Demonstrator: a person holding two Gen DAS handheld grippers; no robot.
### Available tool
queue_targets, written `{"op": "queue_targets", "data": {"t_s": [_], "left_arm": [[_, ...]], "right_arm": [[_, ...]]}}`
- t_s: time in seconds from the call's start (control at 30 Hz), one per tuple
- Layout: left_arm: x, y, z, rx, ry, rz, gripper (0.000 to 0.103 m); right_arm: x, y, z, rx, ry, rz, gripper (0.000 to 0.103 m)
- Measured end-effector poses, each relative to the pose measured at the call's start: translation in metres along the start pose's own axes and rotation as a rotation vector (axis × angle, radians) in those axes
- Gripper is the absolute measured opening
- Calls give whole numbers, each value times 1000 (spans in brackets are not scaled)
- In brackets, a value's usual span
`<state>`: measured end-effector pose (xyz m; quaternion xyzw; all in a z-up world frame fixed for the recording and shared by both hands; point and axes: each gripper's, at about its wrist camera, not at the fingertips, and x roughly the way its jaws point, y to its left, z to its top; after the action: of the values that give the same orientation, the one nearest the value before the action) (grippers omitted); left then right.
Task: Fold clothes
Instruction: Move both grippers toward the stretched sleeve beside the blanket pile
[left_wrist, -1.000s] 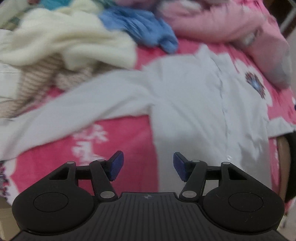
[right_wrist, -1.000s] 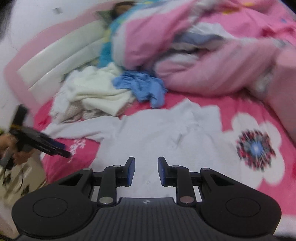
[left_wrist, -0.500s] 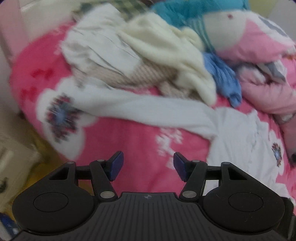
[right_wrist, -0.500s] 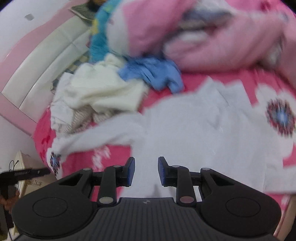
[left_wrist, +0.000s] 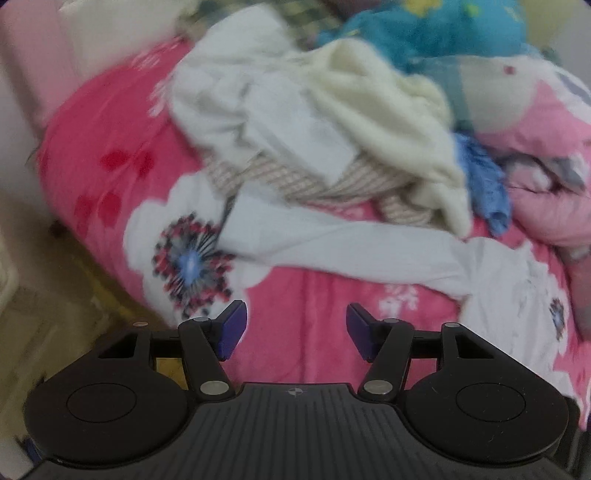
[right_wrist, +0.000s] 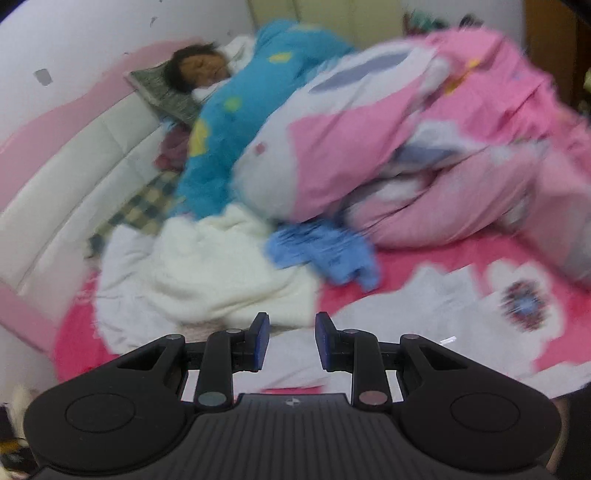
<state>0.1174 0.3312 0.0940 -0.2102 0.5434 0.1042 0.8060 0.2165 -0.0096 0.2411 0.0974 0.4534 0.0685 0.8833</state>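
Pink floral bedspread (left_wrist: 303, 314) running out to a curved edge at the left of the left wrist view, with bare floor (left_wrist: 55, 295) beyond it. Open spread between that edge and the heap of clothes — the clearest room on the bed. White shirt (left_wrist: 491, 295) lying flat on the spread, one long sleeve (left_wrist: 332, 243) stretched out toward the bed edge, its cuff ending beside a printed flower (left_wrist: 190, 267). Behind the sleeve, a heap: cream knit (left_wrist: 388, 110) on top, a white garment (left_wrist: 258, 107) and a beige striped piece (left_wrist: 295, 177) under it, a blue garment (left_wrist: 484, 181) at its right. Farther back, a bunched pink quilt (right_wrist: 424, 155) taking up the far side, and a person's head (right_wrist: 195, 68) on a pillow (right_wrist: 162, 90) under a blue blanket (right_wrist: 258, 92), close against the padded headboard (right_wrist: 74, 166).

Left gripper (left_wrist: 295, 334) hovering above the open spread near the bed edge, pointing steeply down, jaws set wide apart with nothing between them. Right gripper (right_wrist: 291, 341) raised over the near edge of the heap and the shirt, tilted down — jaws parted more narrowly, empty, pads touching no cloth. Both views blurred.
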Motion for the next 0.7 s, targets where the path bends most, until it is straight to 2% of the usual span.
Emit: {"op": "queue_targets", "data": {"t_s": [0.1, 0.17, 0.27, 0.37, 0.5, 0.7], "left_arm": [[0, 14, 2, -22, 27, -1, 60], [-6, 21, 7, -29, 37, -9, 60], [-11, 29, 19, -51, 26, -39, 60], [-11, 30, 27, -54, -27, -36, 60], [4, 30, 33, -65, -45, -19, 60], [9, 17, 40, -2, -45, -2, 60]], "right_arm": [[39, 20, -8, -58, 76, 32, 28], [46, 31, -7, -72, 92, 27, 28], [32, 41, -2, -106, 57, -10, 28], [19, 43, -3, -98, 25, -61, 28], [31, 33, -14, -46, 69, -67, 27], [43, 25, -30, -28, 112, -42, 27]]}}
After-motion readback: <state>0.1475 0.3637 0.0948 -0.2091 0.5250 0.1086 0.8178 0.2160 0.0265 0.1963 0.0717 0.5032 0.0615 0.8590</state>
